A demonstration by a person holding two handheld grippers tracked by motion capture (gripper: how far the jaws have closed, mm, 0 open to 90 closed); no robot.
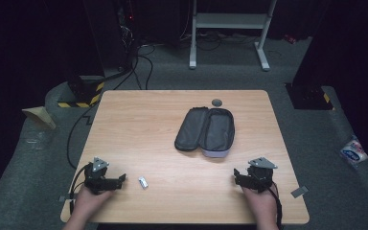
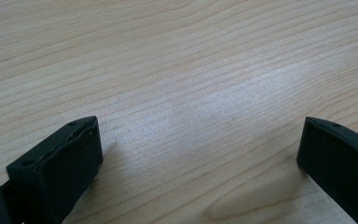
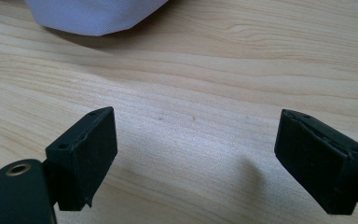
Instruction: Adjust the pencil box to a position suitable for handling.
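A dark grey zip case (image 1: 205,129) lies unzipped and spread flat on the wooden table (image 1: 139,124), right of the middle; its pale lavender outside (image 3: 93,16) shows at the top of the right gripper view. A small white and grey object (image 1: 143,182) lies near the front edge. My left gripper (image 1: 123,179) rests at the front left, just left of that object, jaws wide apart over bare wood (image 2: 200,149). My right gripper (image 1: 235,176) rests at the front right, below the case, open with nothing between its jaws (image 3: 196,158).
A small round grey object (image 1: 216,102) sits on the table behind the case. Beyond the table are a white stand (image 1: 230,28), black cables (image 1: 139,67) and a yellow-and-black striped base (image 1: 84,98) on grey carpet. A blue and white packet (image 1: 353,152) lies on the floor at right.
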